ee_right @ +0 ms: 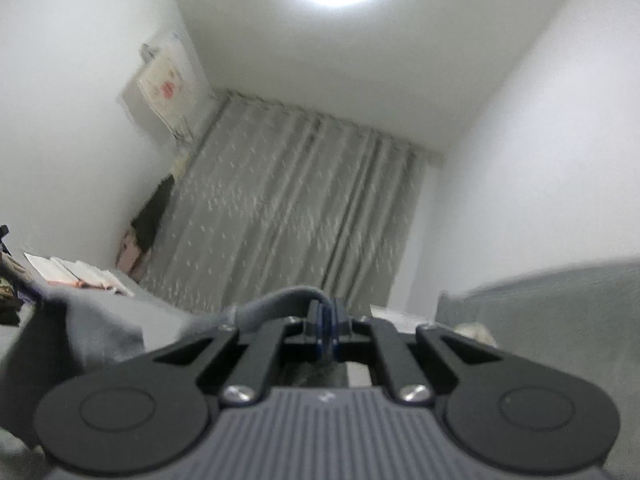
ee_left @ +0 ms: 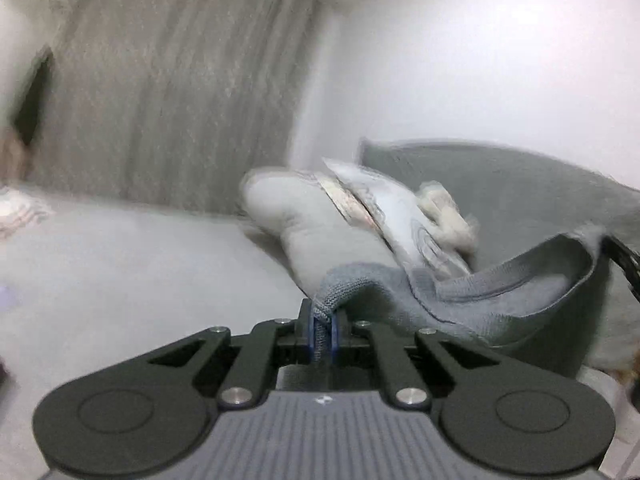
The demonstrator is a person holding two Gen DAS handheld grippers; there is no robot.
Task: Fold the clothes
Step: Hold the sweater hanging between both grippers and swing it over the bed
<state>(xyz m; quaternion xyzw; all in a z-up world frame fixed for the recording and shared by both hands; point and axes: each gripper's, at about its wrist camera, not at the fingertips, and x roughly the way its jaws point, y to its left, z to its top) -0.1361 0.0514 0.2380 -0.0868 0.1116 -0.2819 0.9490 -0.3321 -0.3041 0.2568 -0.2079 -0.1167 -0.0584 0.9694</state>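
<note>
Grey knit garment [ee_left: 472,300]: hanging in the air above the bed [ee_left: 120,272], its top hem running as a sagging span from one gripper to the other.
Left gripper [ee_left: 323,330]: pinching one corner of the hem, blue pads closed tight on the knit.
Right gripper [ee_right: 328,326]: pinching the other end of the hem, pads closed on a fold of the cloth; pointing upward toward the curtain [ee_right: 288,216].
Long axis: lying across, from left gripper to right gripper, the body of the cloth draping below.
Nearer hand: neither, as both are already gripping an end.
Bed: lying below and ahead, pillows [ee_left: 320,224] piled by the headboard [ee_left: 500,184] at its far right corner.
Stage, as judged: fitting either a spreading lift or a carrying-over of one fold.
</note>
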